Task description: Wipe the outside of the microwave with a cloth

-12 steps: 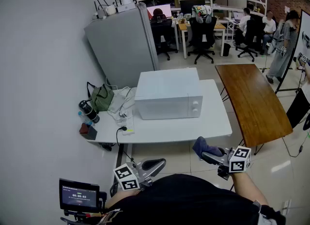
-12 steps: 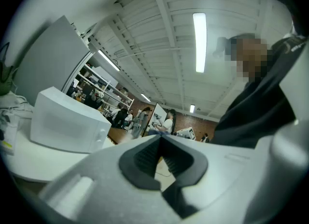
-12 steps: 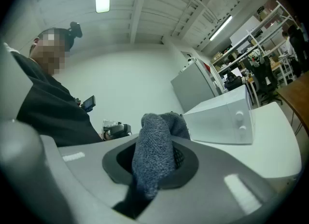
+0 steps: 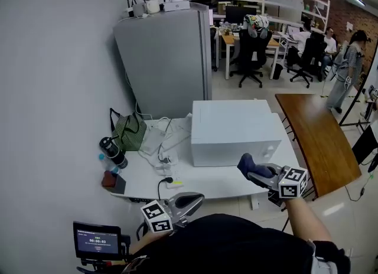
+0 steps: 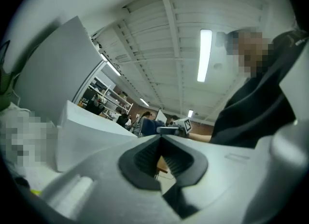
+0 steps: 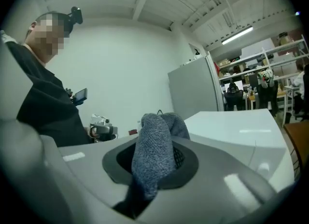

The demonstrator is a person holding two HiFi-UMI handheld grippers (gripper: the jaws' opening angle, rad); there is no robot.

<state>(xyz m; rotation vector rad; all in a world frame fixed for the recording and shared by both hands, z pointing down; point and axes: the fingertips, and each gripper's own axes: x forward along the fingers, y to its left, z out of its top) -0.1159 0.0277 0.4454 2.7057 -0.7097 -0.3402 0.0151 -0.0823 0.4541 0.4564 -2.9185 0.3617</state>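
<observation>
Your right gripper (image 4: 253, 174) is low at the counter's (image 4: 198, 183) near edge. Its fingers are clamped on a bunched grey-blue cloth (image 4: 246, 163). In the right gripper view the cloth (image 6: 153, 147) fills the gap between the fingers and bulges out past their tips. The white microwave (image 4: 233, 130) sits on the counter just beyond those fingers and a little to their left. It is close to the cloth, but no contact can be made out. From the right gripper view the microwave (image 6: 241, 127) lies off to the right of the cloth. Your left gripper (image 4: 188, 200) hangs below the counter edge, well short of the microwave. In the left gripper view its fingers meet at the tips with nothing between them (image 5: 161, 143). A green bag (image 4: 130, 131) and a dark bottle (image 4: 112, 150) rest on the counter far left of both sets of fingers. A grey cabinet (image 4: 168, 60) stands behind them.
</observation>
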